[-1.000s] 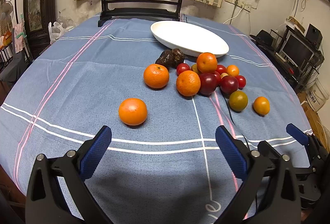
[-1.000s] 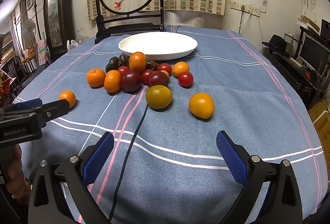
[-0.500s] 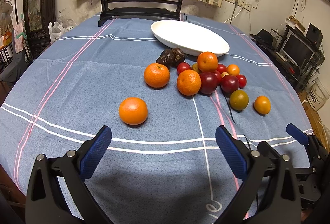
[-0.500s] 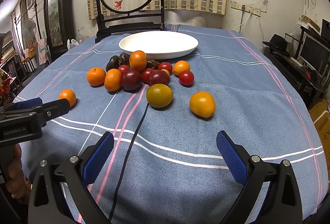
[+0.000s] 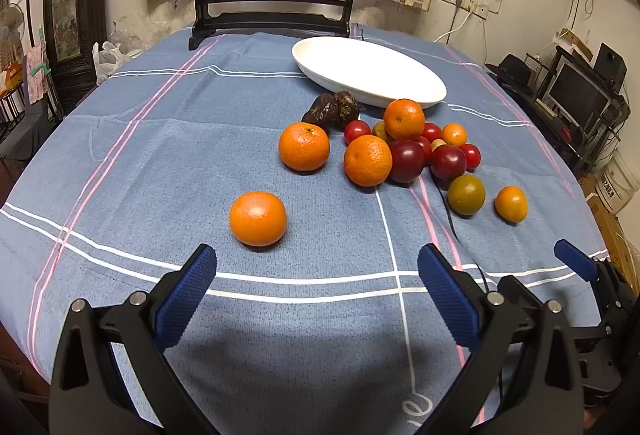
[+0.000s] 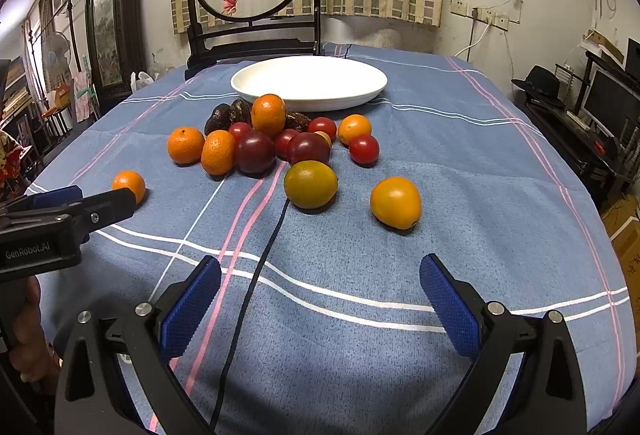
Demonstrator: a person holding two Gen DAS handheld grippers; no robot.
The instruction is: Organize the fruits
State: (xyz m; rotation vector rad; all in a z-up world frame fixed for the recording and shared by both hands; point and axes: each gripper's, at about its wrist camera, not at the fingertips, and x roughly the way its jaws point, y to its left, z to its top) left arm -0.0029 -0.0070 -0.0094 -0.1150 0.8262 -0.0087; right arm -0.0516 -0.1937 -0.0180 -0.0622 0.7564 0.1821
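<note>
While both my left gripper [image 5: 316,295] and right gripper [image 6: 320,299] hang spread wide and empty, the lone orange [image 5: 258,218] sits just beyond my left fingers, near of the white plate [image 5: 420,97], and an off-centre pinch could roll it leftward across the cloth.

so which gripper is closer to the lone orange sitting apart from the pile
Left. The left gripper is open just short of the lone orange, which lies ahead near its left finger. The right gripper sits farther to the right, facing the green-yellow fruit.
</note>
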